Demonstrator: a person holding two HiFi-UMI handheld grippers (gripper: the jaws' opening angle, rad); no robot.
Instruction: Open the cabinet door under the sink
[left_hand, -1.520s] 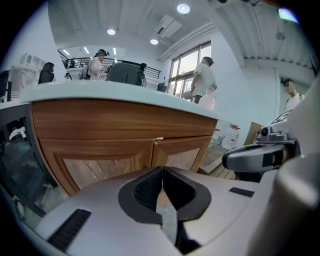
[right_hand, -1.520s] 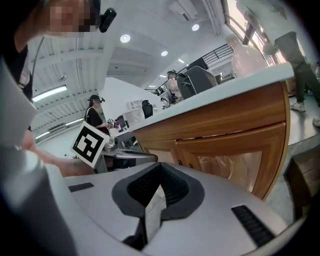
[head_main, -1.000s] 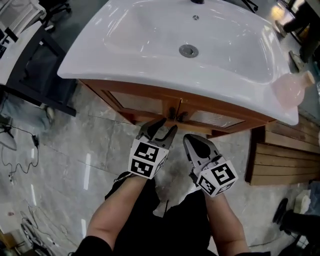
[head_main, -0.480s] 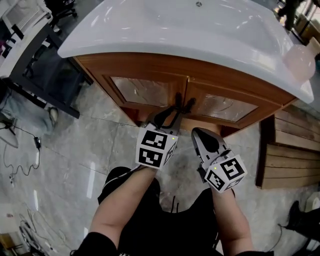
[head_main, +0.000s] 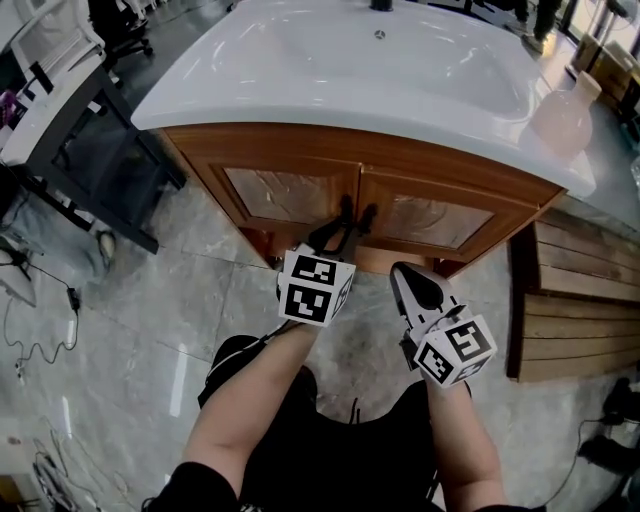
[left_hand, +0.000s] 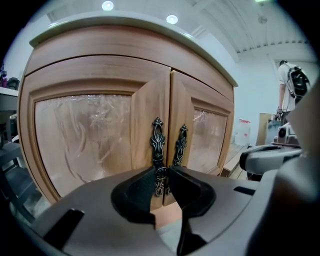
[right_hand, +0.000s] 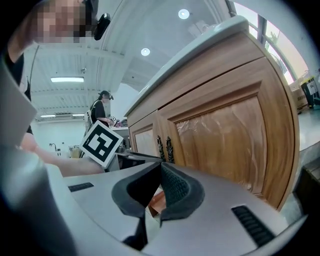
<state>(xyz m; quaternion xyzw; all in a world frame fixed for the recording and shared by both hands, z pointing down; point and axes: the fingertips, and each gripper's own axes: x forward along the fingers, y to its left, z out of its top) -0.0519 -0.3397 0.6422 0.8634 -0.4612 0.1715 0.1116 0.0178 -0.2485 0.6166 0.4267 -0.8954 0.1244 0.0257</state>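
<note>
The wooden cabinet under the white sink (head_main: 350, 70) has two doors, left door (head_main: 285, 193) and right door (head_main: 440, 220), both closed. Two dark ornate handles (head_main: 355, 216) flank the centre seam. My left gripper (head_main: 335, 238) reaches the left handle (left_hand: 158, 142); its jaws have just been closing, and the pads now press on the handle's knob between them. The right handle (left_hand: 180, 145) stays free. My right gripper (head_main: 412, 280) hangs shut and empty a little short of the right door, its pads together in the right gripper view (right_hand: 161, 175).
A pale translucent bottle (head_main: 565, 110) stands on the sink's right end. Wooden slats (head_main: 580, 300) lie on the floor to the right. A dark table frame (head_main: 90, 150) and cables (head_main: 40, 330) are at the left. A person (left_hand: 292, 82) stands far off.
The left gripper's jaws went from wide open to narrowed around the left handle's knob, having crept forward to it. The cabinet front has come more into view. The right gripper shifted slightly.
</note>
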